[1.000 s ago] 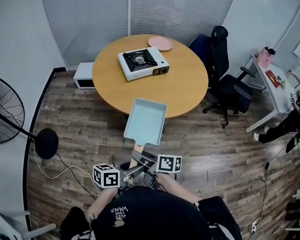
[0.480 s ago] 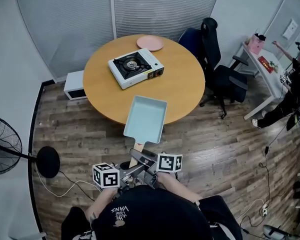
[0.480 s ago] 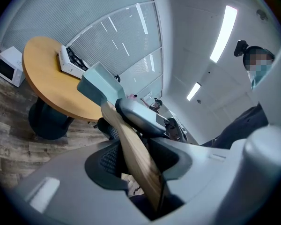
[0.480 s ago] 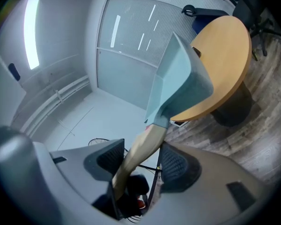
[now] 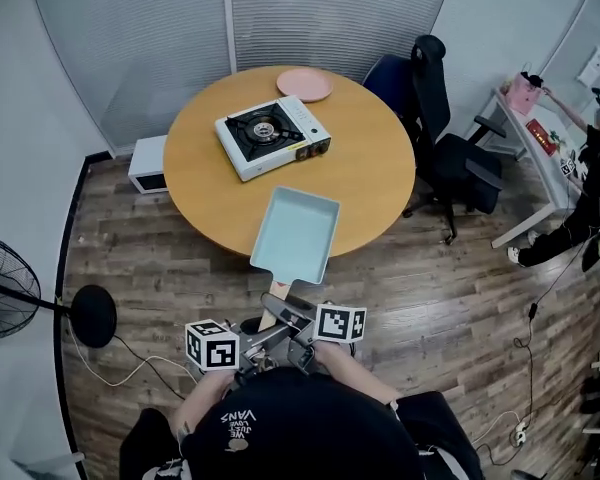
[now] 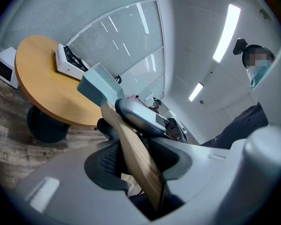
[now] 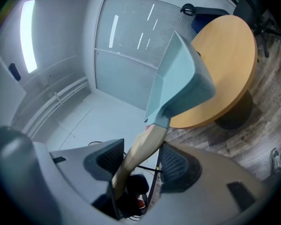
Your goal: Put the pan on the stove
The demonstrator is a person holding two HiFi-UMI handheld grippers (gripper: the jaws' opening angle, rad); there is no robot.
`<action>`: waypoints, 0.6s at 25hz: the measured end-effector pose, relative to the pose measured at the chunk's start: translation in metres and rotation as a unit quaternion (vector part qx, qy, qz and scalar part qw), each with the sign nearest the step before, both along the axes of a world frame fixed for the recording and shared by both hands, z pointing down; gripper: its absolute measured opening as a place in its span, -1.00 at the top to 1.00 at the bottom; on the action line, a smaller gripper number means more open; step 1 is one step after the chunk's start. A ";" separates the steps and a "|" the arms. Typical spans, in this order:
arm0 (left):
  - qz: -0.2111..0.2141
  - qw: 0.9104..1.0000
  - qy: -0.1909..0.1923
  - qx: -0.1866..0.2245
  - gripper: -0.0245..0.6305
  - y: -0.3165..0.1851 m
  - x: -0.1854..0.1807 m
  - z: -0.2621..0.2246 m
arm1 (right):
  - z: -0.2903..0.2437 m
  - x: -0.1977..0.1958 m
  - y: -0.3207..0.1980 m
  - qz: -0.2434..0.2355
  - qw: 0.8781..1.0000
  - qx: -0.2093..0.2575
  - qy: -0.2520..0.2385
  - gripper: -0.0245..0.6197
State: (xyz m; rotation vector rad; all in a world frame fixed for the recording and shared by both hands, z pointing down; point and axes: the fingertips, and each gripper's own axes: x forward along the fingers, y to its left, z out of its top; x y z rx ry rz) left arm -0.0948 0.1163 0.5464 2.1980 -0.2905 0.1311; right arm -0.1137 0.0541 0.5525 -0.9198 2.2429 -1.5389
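Note:
A light blue rectangular pan (image 5: 296, 232) hangs in the air over the near edge of the round wooden table (image 5: 372, 173), level, with its wooden handle (image 5: 277, 301) pointing back at me. Both grippers grip that handle: my left gripper (image 5: 257, 345) from the left and my right gripper (image 5: 302, 330) from the right, close together. In the left gripper view the handle (image 6: 133, 153) runs between the pads up to the pan (image 6: 96, 82). The right gripper view shows the same handle (image 7: 140, 151) and the pan (image 7: 182, 78). The white portable stove (image 5: 272, 135) stands further back on the table.
A pink plate (image 5: 304, 84) lies behind the stove. A black office chair (image 5: 442, 118) stands right of the table. On the floor are a white box (image 5: 145, 163) at the left and a standing fan (image 5: 10, 290). A person (image 5: 592, 183) stands by a white desk (image 5: 536, 153).
The table and stove have come nearer in the head view, and the pan now reaches further over the table's near edge. Both grippers keep their hold on the handle.

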 end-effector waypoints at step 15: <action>-0.108 0.994 0.012 -0.001 0.44 -0.061 0.093 0.000 | 0.000 0.080 -0.055 -0.111 0.994 0.001 0.020 0.25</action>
